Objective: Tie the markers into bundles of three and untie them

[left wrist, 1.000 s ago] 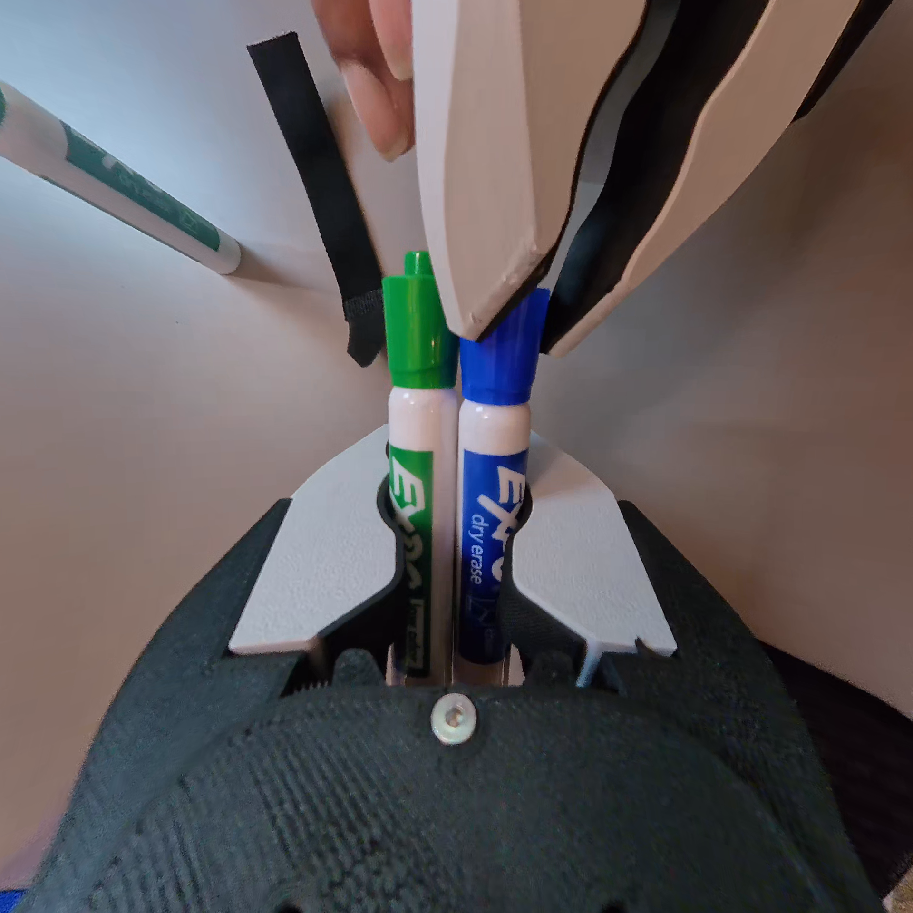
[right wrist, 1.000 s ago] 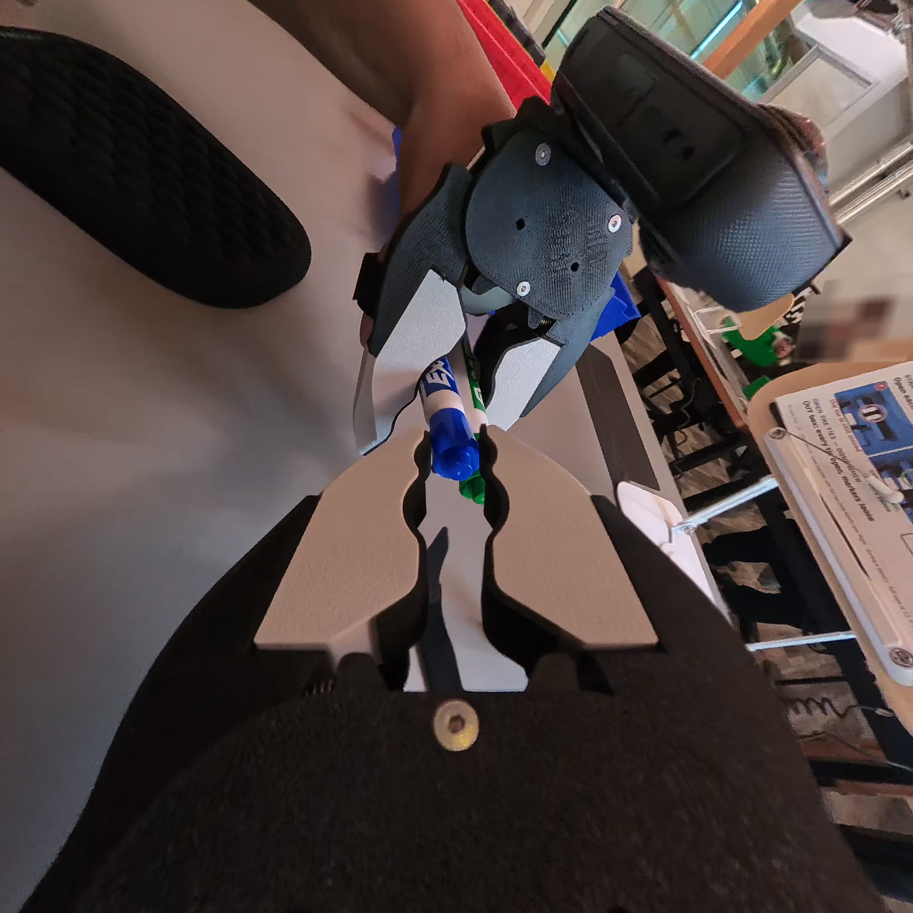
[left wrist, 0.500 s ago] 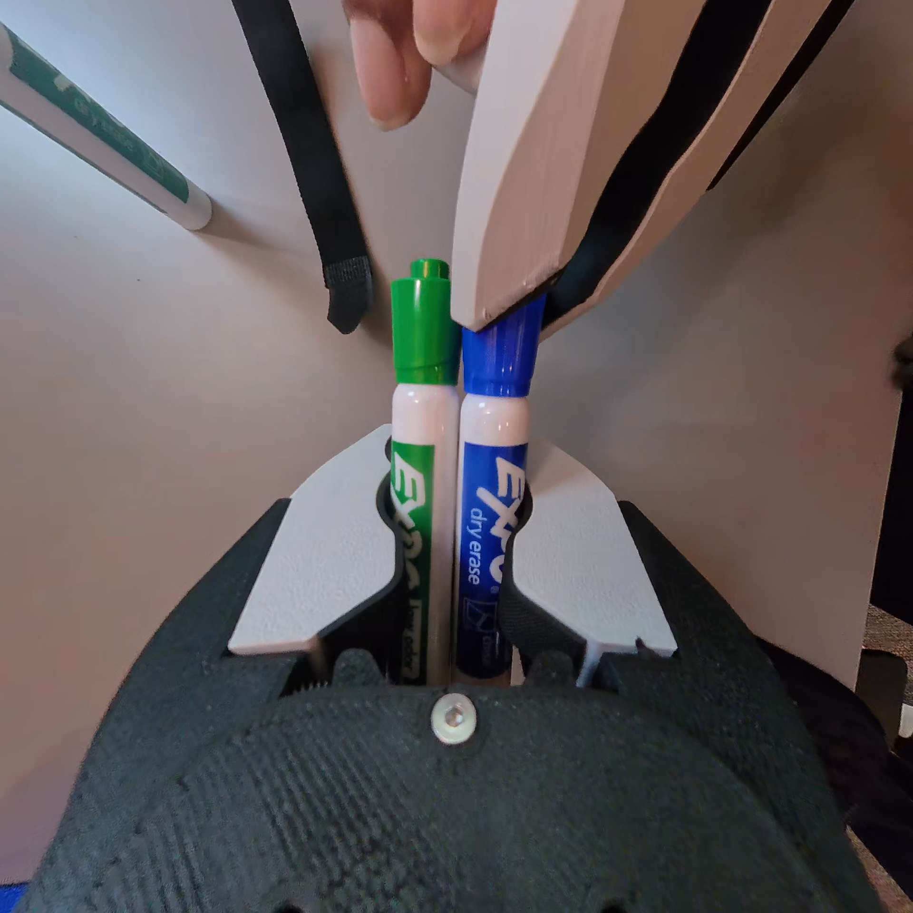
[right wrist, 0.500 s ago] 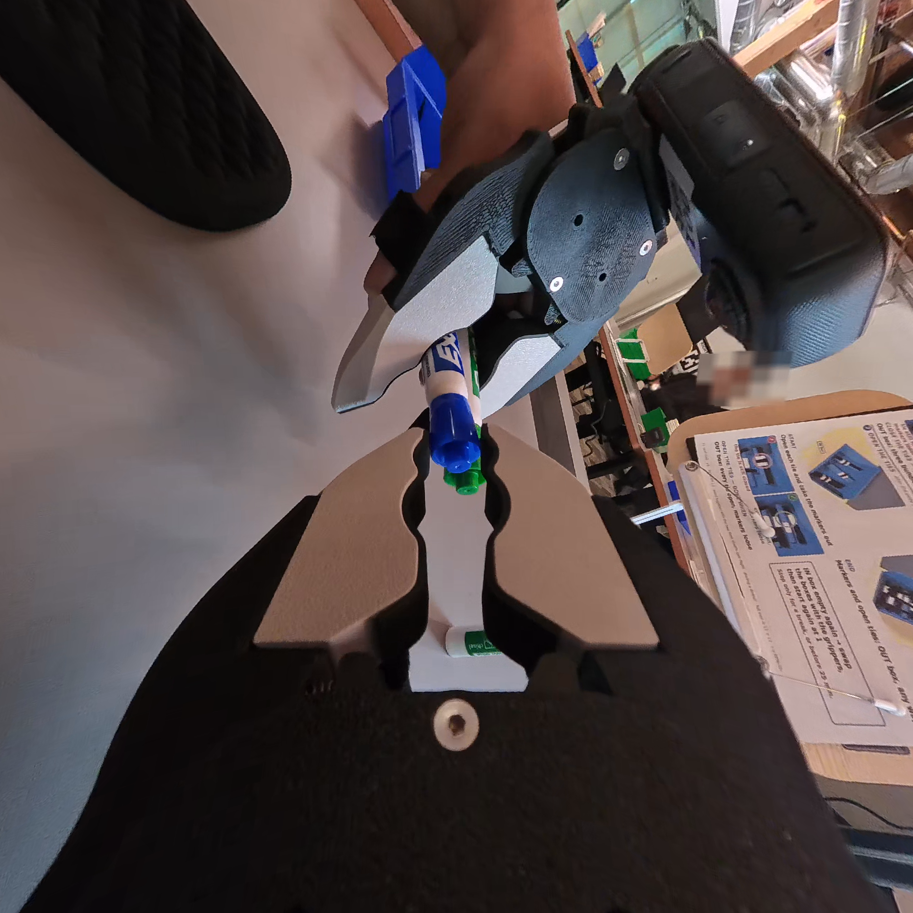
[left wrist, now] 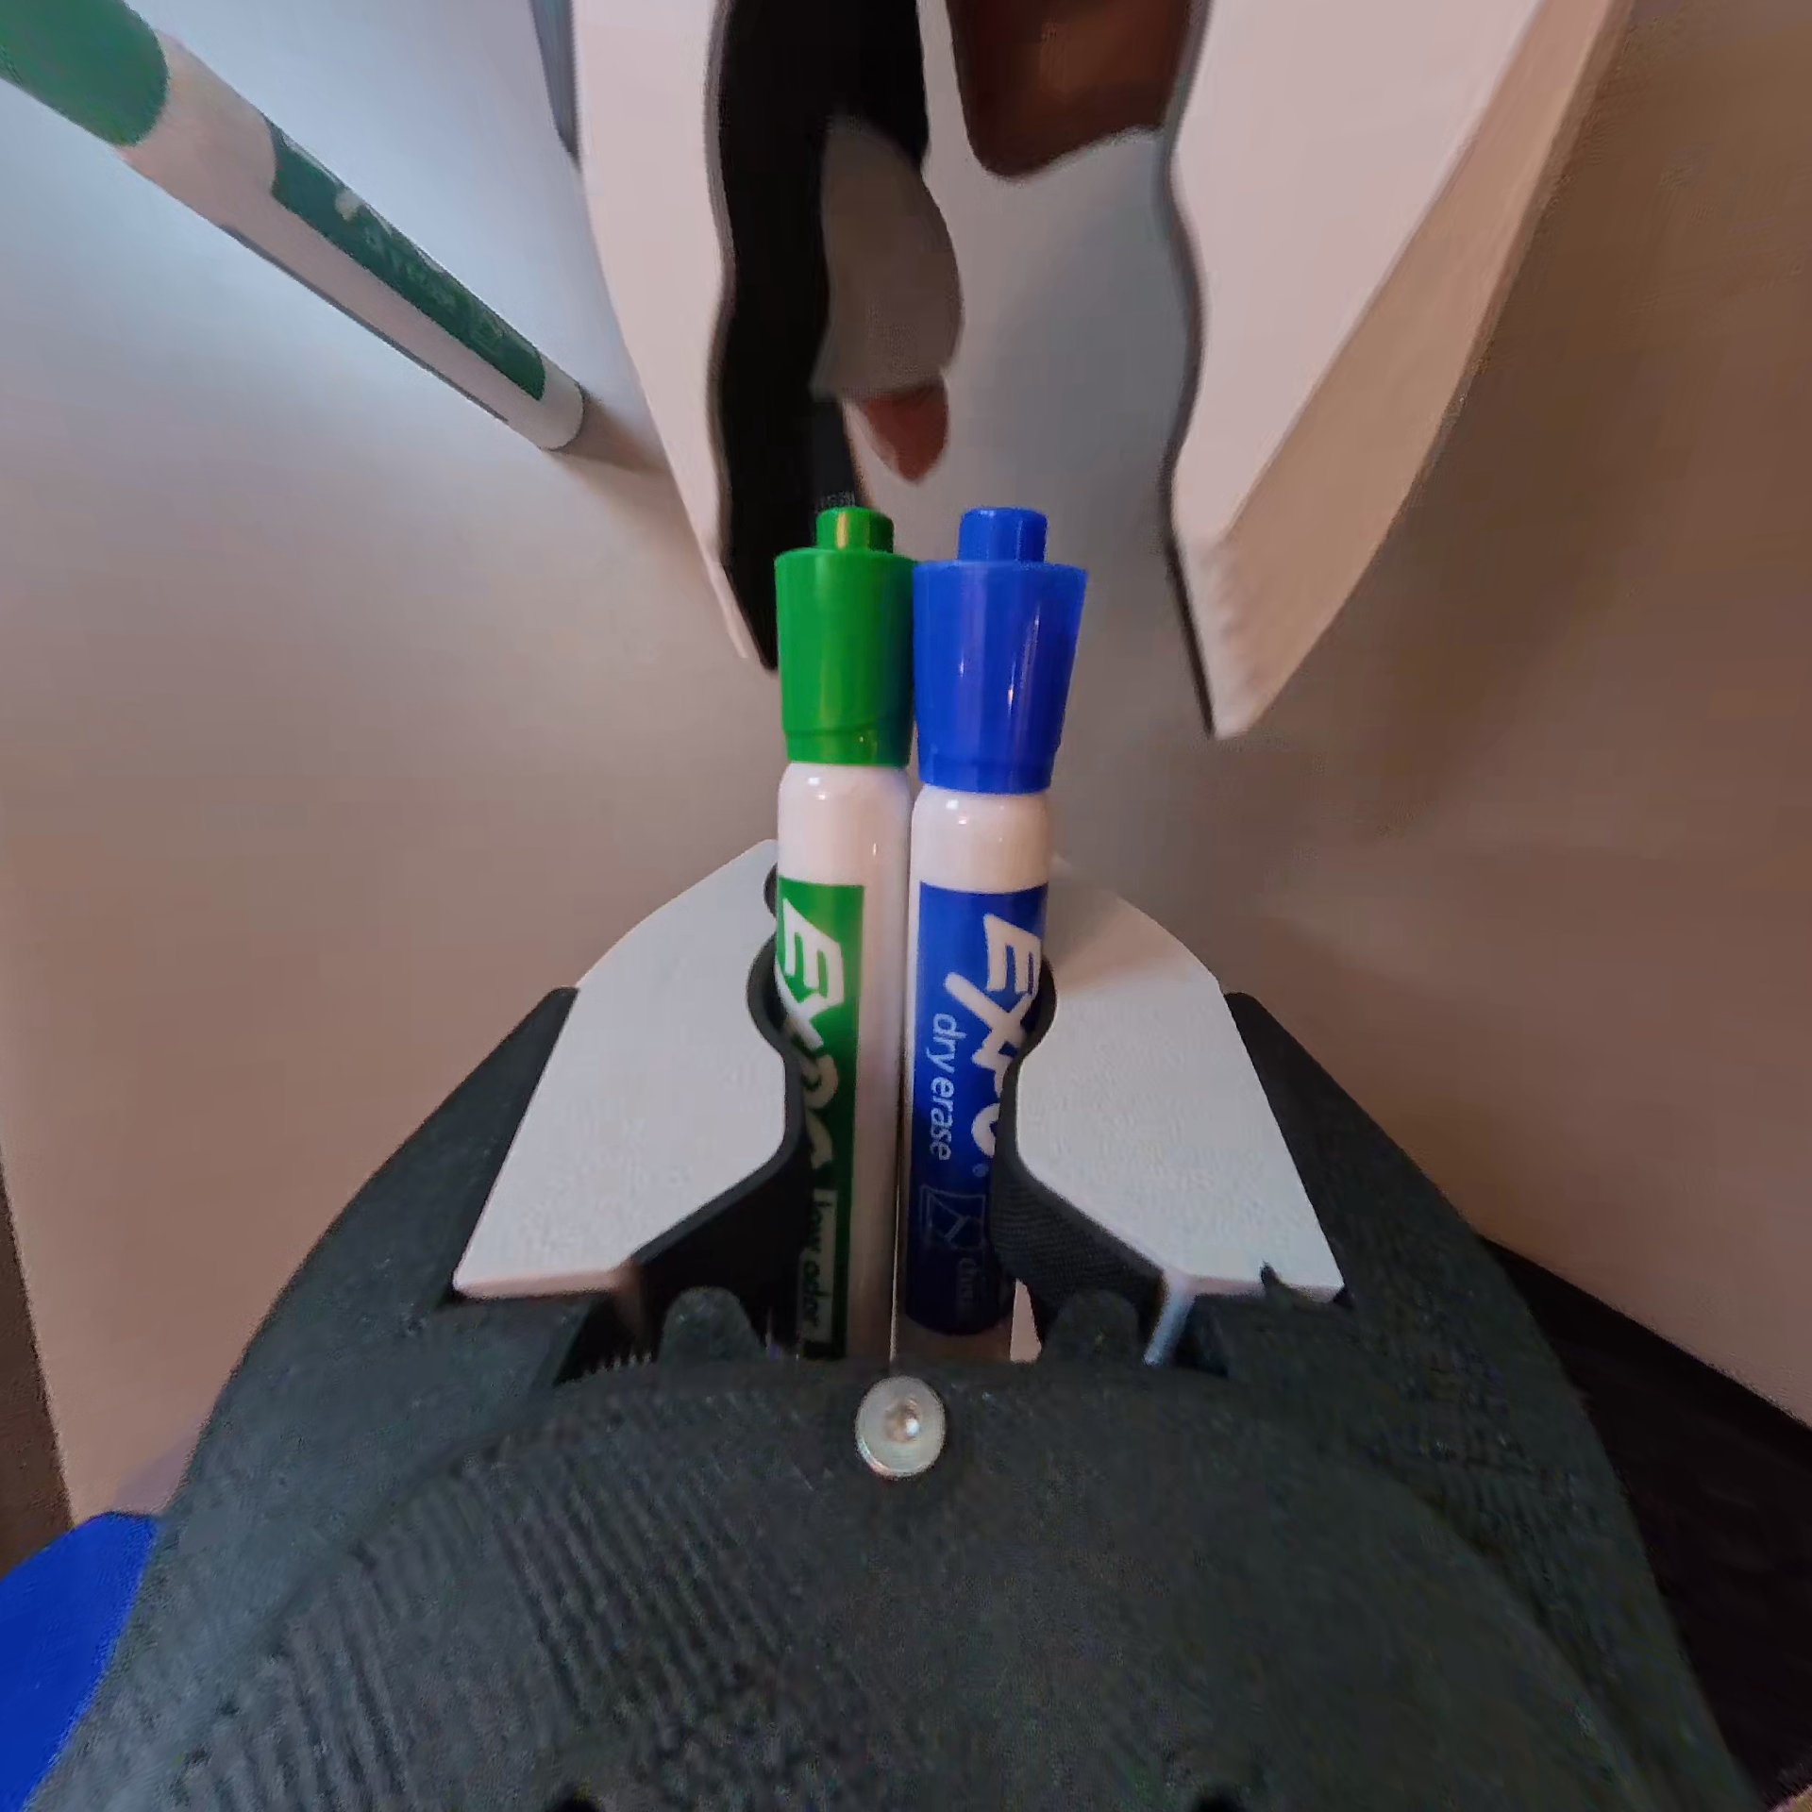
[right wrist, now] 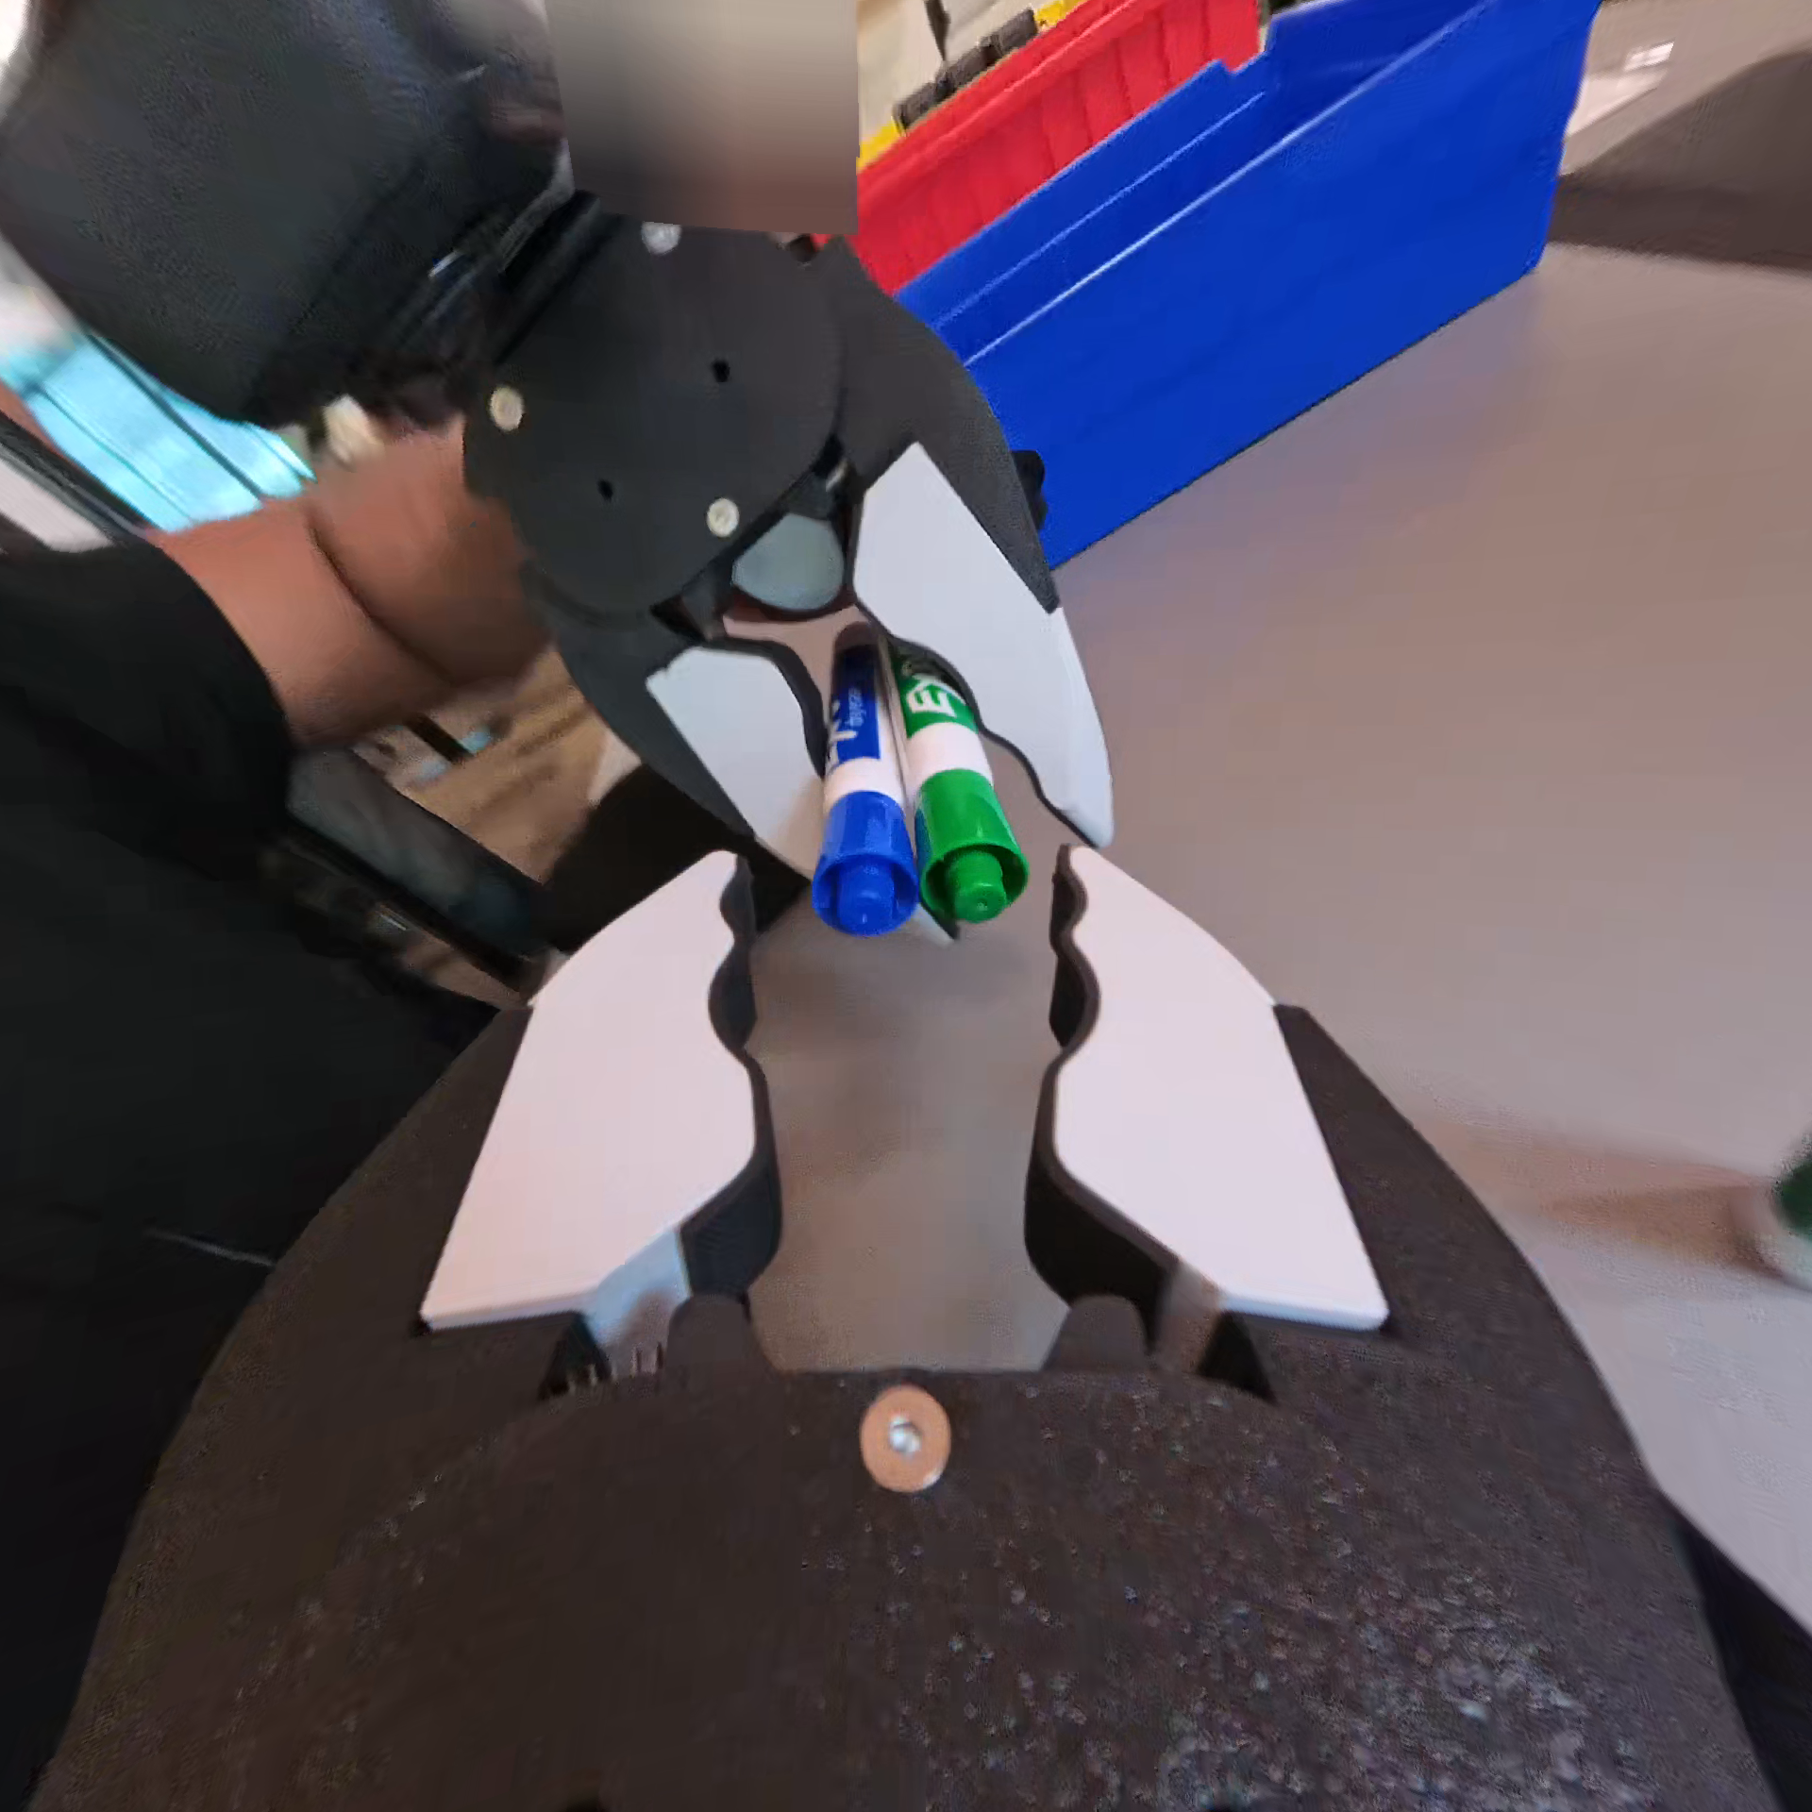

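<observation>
My left gripper (left wrist: 907, 882) is shut on two markers held side by side, a green marker (left wrist: 843, 667) and a blue marker (left wrist: 990, 677), with their caps pointing forward. My right gripper (right wrist: 897, 863) is open and empty, its fingertips just short of the two caps. In the left wrist view its white fingers (left wrist: 1275, 392) stand on either side of the caps without touching them. The right wrist view shows the left gripper (right wrist: 931, 833) holding the blue marker (right wrist: 863, 843) and green marker (right wrist: 966, 833) above the table. A third, green marker (left wrist: 392, 265) lies on the table at the upper left.
A blue bin (right wrist: 1226, 294) and a red bin (right wrist: 1030, 127) stand at the back of the grey table (right wrist: 1471, 784). A person's hand and black sleeve (right wrist: 147, 735) are at the left. A fingertip (left wrist: 907, 431) shows beyond the caps. Some 5 cm of space lies between my two pairs of fingers.
My right gripper has let go of the blue cap and opened, and it has swung round to face the caps head on. The left gripper still holds both markers.
</observation>
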A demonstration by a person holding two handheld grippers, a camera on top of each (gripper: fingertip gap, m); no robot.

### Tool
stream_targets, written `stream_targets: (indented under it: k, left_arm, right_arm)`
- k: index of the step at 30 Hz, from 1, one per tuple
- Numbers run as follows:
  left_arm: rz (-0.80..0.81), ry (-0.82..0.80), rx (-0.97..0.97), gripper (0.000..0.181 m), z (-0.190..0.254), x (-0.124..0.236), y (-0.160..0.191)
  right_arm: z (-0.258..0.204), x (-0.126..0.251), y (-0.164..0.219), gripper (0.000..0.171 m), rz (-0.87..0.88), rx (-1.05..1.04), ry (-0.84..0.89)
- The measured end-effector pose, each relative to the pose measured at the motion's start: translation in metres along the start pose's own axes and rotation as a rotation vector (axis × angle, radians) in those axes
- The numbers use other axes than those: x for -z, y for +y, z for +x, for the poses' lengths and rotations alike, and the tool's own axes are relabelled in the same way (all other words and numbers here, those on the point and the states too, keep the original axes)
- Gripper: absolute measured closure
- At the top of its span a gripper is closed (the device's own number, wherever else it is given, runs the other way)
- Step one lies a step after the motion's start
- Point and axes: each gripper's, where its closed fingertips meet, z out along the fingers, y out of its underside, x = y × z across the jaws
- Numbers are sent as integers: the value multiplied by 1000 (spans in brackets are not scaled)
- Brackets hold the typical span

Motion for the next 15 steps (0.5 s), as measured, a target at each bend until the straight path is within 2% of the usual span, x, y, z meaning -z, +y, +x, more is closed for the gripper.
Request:
stream_targets:
  k: [4,15]
  left_arm:
    - [-15,-30,-20,140,-3,0,-3]
    - [-34,10,-16,140,0,1,-1]
  right_arm:
    - [1,-6,-6,130,60,-159,-65]
    - [-1,-6,-4,132,94,-93,-76]
